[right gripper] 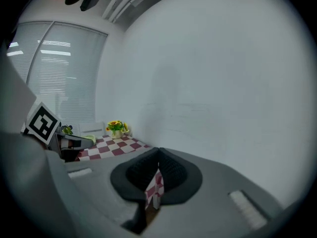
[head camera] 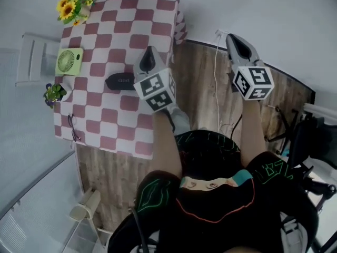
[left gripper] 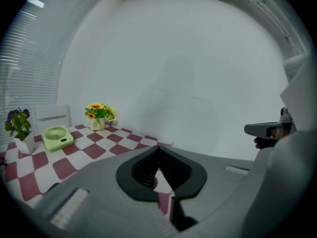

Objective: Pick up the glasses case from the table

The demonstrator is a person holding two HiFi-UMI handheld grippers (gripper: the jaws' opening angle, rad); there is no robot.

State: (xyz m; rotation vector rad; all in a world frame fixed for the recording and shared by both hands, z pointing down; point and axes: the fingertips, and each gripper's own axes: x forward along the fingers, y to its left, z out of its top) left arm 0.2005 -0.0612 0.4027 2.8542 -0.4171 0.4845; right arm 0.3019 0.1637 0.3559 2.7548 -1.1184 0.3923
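The glasses case (head camera: 120, 81) is a dark, long, rounded thing. It lies on the table (head camera: 113, 136), which has a red and white checked cloth, about halfway along the side nearest the person. The left tongs (head camera: 150, 50) are up over that same side of the table, just beside the case but not touching it. Their two jaws are pressed together with nothing in them. The right tongs (head camera: 232, 37) are off the table, well away from it over the wood floor (head camera: 200, 83). They are pressed together too, and they hold nothing. I think the big danger is the closed jaws. If the left tongs go down like this, they cannot go around the case. They would just bump it and push it along the cloth, maybe off the table's edge. The case looks smooth and round, so a pinch near one end could let it slip out and drop. A hard push could also drag the cloth, and that might tip the green fan (head camera: 69, 61) farther in on the table.
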